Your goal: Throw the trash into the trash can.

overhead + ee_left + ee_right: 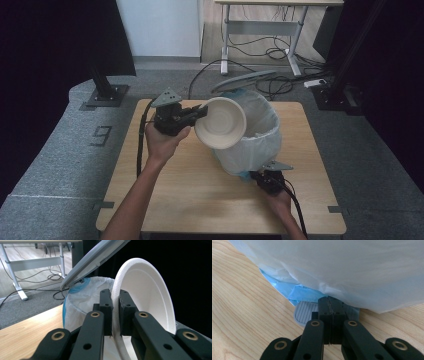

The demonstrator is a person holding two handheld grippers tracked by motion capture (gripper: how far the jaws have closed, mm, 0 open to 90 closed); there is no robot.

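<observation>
Gripping round foam bowl (147,297) over crinkled bag (260,135).

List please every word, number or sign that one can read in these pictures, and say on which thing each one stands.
"9": a dark figure marked on the grey floor left of the table, in the high view; it could also be read as a "6" from the other side.
The white bowl, the lined bin, its raised lid and the pedal carry no readable text.
</observation>
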